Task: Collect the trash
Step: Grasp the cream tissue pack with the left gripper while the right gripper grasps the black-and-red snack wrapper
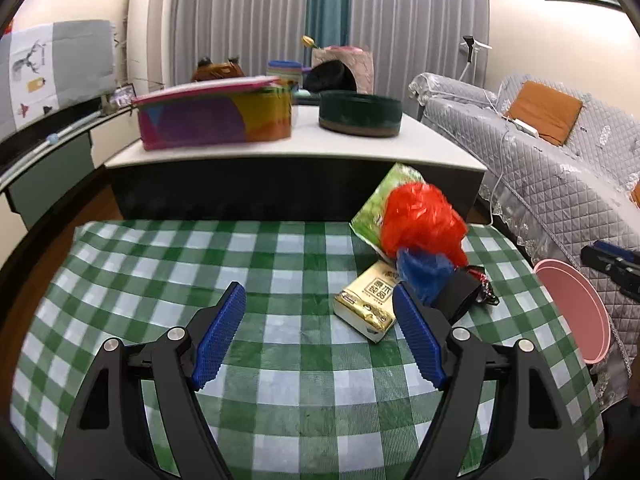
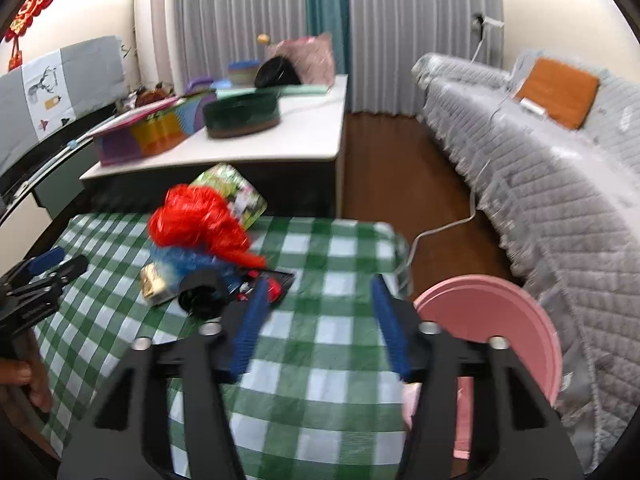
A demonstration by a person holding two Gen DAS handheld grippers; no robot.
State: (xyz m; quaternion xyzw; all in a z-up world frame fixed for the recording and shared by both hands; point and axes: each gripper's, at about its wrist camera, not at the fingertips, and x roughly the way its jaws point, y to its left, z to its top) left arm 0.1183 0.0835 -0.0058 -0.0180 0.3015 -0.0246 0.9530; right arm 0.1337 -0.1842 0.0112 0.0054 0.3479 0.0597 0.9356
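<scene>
A pile of trash lies on the green checked table (image 1: 280,344): a red plastic bag (image 1: 420,220), a blue plastic bag (image 1: 422,274), a green snack packet (image 1: 376,208), a gold and white carton (image 1: 366,306), a black tape roll (image 1: 460,294) and a small red-black wrapper (image 1: 486,292). My left gripper (image 1: 318,300) is open and empty, just left of the carton. My right gripper (image 2: 320,284) is open and empty, right of the pile: red bag (image 2: 200,220), tape roll (image 2: 204,292), carton (image 2: 154,282). A pink bin (image 2: 492,312) stands beside the table's right edge; it also shows in the left wrist view (image 1: 576,312).
A white coffee table (image 1: 420,140) behind holds a colourful box (image 1: 212,116) and a dark round basket (image 1: 360,114). A grey quilted sofa (image 2: 540,168) runs along the right, with a cable (image 2: 444,228) on the wood floor.
</scene>
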